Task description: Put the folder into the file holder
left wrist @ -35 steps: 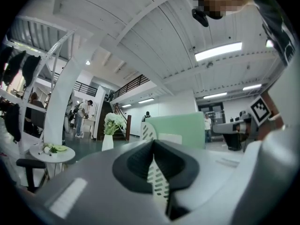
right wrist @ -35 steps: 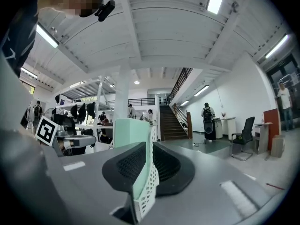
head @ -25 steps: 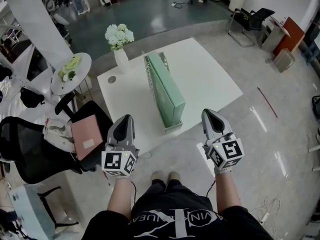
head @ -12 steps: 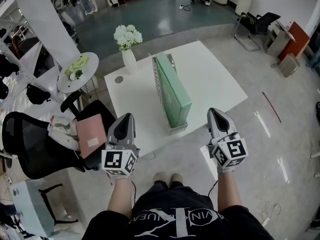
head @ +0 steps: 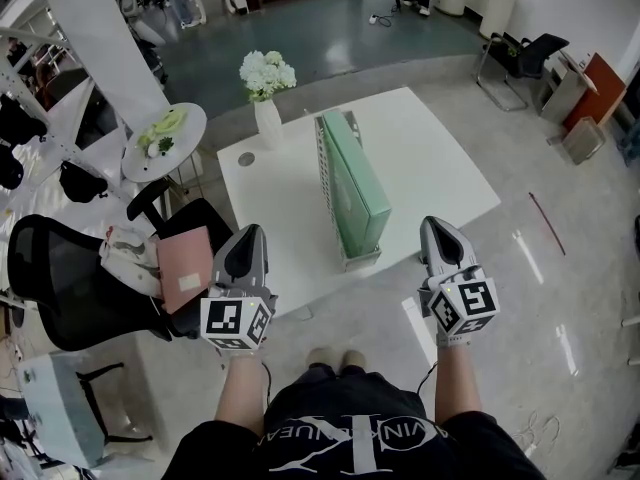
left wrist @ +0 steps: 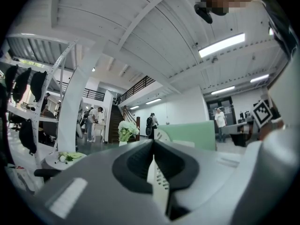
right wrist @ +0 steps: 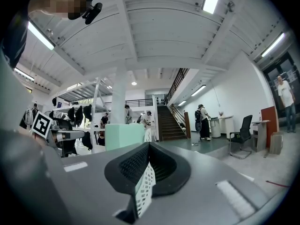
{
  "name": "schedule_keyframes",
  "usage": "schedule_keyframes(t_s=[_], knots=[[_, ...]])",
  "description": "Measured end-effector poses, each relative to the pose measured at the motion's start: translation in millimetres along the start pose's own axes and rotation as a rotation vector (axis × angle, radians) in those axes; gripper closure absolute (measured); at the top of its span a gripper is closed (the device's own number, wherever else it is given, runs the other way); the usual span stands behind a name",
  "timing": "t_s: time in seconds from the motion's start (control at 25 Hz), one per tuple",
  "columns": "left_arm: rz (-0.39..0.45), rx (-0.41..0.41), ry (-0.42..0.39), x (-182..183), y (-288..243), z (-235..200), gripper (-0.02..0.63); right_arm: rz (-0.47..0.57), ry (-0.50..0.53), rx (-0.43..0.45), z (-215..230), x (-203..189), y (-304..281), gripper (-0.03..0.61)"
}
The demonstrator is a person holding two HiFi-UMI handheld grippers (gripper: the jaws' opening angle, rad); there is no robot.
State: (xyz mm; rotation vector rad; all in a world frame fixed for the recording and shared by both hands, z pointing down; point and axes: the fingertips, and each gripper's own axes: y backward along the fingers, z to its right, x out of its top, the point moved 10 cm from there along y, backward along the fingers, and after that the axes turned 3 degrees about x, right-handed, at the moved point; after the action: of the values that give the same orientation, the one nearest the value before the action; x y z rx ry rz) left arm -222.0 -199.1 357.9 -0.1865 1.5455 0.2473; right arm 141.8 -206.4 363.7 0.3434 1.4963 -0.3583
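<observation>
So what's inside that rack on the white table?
A green folder stands upright in the rack. The rack's front lip hides the folder's bottom edge, so anything underneath can't be seen.

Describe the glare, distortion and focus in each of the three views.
Head view: edges bend outward, light streaks glare on the glossy floor, otherwise sharp. Left gripper view: fisheye with black corners, ceiling lamp blown out, left gripper soft up close. Right gripper view: same fisheye, background crisp.

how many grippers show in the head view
2. The left gripper hangs by the table's near-left corner, the right gripper by its near-right edge over the floor. None seem hidden.
</observation>
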Motion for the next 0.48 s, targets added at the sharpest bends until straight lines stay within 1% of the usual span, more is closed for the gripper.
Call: schedule_keyframes(t_s=[0.28,0.48], knots=[[0.003,0.004,0.001,3.1,-2.5,-4.3,0.614,-0.012,0.004,0.007,-0.3,0.0,-5.0,0.571],[0.005,-0.009,0.025,4.7,-5.6,-6.5,0.614,-0.019,0.006,0.014,-1.1,-0.6,-10.1,0.571]])
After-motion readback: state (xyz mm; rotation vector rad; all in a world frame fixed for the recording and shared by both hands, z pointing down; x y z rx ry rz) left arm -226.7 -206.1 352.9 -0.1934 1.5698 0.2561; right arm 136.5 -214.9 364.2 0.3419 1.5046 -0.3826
